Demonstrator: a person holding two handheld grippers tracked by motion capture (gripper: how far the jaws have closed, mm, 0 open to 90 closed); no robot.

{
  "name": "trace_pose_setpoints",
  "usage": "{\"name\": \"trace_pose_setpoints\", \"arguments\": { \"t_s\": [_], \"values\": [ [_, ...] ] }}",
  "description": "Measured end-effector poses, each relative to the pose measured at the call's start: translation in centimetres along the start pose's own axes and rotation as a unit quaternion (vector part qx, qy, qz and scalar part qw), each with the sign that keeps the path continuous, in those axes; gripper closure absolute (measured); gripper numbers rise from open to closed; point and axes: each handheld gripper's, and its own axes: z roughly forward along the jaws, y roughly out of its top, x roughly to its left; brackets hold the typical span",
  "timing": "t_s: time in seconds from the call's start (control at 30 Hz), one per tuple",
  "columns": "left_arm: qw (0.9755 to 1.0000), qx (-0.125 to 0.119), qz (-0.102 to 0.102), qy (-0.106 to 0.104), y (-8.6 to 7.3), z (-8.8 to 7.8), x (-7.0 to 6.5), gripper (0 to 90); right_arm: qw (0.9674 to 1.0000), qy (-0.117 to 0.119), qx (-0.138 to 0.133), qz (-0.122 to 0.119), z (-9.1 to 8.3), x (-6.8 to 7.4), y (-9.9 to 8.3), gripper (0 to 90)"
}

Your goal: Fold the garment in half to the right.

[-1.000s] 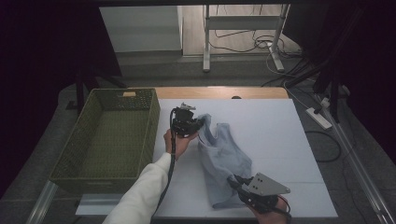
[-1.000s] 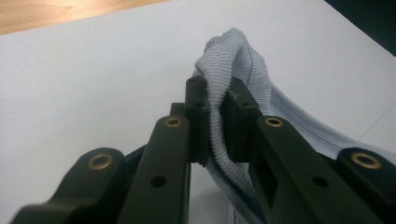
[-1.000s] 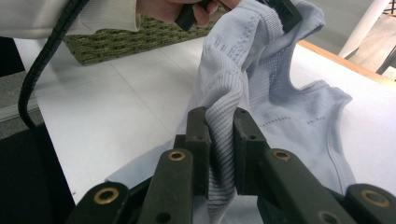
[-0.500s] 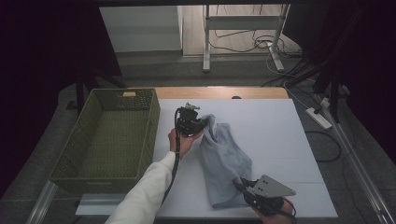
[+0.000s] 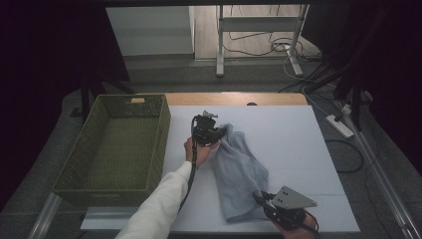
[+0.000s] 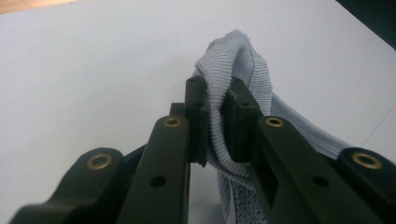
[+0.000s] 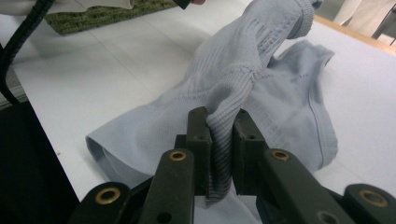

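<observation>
Still clamped, both grippers, grey garment (image 5: 239, 172) stretched slightly farther right

- Left claw (image 5: 215, 133) sits near the centre of the high view, its jaws pointing toward 3 o'clock; in the left gripper view its jaws are clamped tight on a fold of ribbed cloth (image 6: 243, 70)
- Left forearm, in a white sleeve (image 5: 159, 204), enters from 7 o'clock; the hand wraps the claw's body
- Right claw (image 5: 262, 199) lies at 5 o'clock, jaws aimed toward 10 o'clock, pinched on the cloth's near edge
</observation>
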Motion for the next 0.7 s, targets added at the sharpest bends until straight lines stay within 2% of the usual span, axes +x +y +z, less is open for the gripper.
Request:
{"name": "trace_pose_setpoints", "arguments": {
  "t_s": [0.23,0.4,0.57,0.7],
  "values": [
    [0.9999,0.01,0.008,0.0,0.0,0.9,-0.4,80.4,0.9998,-0.002,0.018,0.006,0.0,-0.3,-0.4,79.4],
    [0.9999,0.013,0.009,-0.003,0.0,1.4,-0.6,80.3,0.9992,-0.006,0.038,0.014,0.0,-0.6,-0.8,79.5],
    [0.9998,0.017,0.01,-0.006,0.0,2.0,-0.7,80.1,0.9987,-0.004,0.047,0.018,0.1,-0.8,-1.0,79.5],
    [0.9997,0.021,0.012,-0.008,0.0,2.5,-0.9,79.5,0.9974,-0.012,0.065,0.028,0.1,-0.8,-1.2,79.6]
  ]
}}
